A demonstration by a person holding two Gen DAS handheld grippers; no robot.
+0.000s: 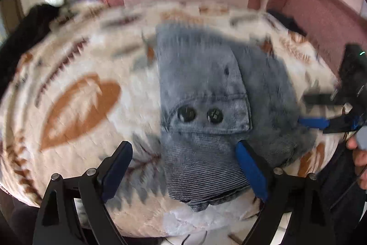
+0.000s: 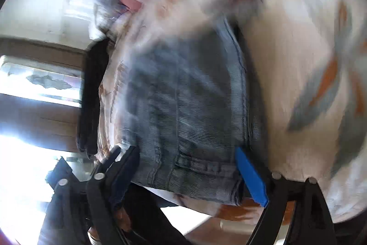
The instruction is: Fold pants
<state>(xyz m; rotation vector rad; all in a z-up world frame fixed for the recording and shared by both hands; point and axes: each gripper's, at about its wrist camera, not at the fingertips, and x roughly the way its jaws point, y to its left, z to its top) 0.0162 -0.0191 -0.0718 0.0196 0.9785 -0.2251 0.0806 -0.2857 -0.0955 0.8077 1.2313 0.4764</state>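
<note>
- The blanket [image 1: 75,88] with leaf shapes covers a soft seat, and the pants [image 1: 201,88] lie on it in a short, thick bundle.
- The pants look folded over already, buttons on top, so I think the folding is near its end.
- The left gripper [image 1: 183,167] is wide open over the near end of the pants and holds nothing.
- The right gripper [image 2: 188,176] is wide open too, its fingers on each side of the waistband, not squeezing.
- Next, I think, each gripper must close on an edge for one more fold.
- No boxes or baskets show.
</note>
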